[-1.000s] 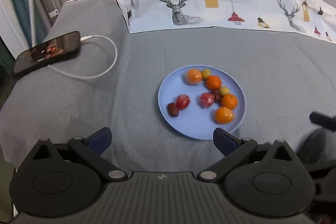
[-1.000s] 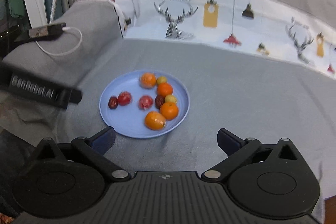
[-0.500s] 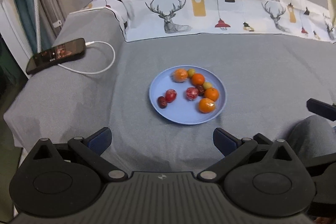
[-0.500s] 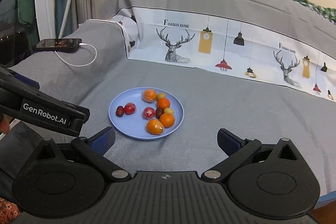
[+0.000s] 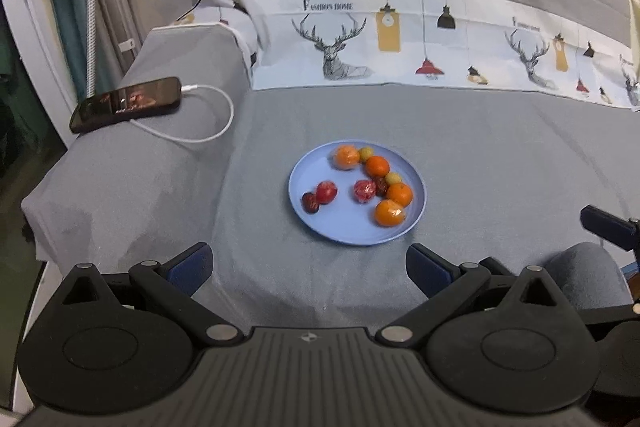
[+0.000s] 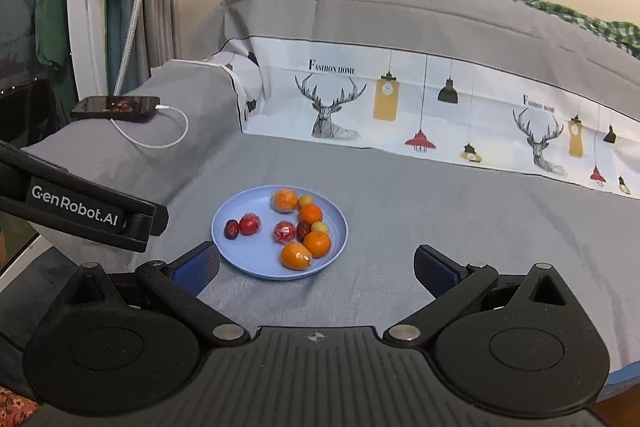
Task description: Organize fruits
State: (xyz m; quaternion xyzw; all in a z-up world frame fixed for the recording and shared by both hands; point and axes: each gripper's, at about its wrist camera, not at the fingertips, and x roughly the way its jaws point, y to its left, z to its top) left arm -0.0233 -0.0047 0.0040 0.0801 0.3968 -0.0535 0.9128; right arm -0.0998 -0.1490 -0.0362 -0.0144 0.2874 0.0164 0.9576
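Observation:
A light blue plate (image 5: 348,231) (image 6: 256,259) lies on the grey sofa cover and holds all the fruit. On it are several oranges (image 5: 377,166) (image 6: 310,214), two red wrapped fruits (image 5: 326,191) (image 6: 284,231), dark dates (image 5: 309,203) (image 6: 231,229) and small yellow fruits (image 5: 393,178). My left gripper (image 5: 308,265) is open and empty, held back from the plate's near edge. My right gripper (image 6: 316,265) is open and empty, near the plate's front rim. The left gripper's body (image 6: 76,209) shows at the left of the right wrist view.
A black phone (image 5: 126,103) (image 6: 116,108) on a white charging cable (image 5: 200,135) lies on the sofa armrest at the left. A printed deer cloth (image 5: 400,47) covers the backrest. A white frame and curtains (image 6: 88,7) stand beyond the armrest.
Both grippers have drawn back and up from the plate, so it looks smaller and farther. Fruit has not moved. Both stay open.

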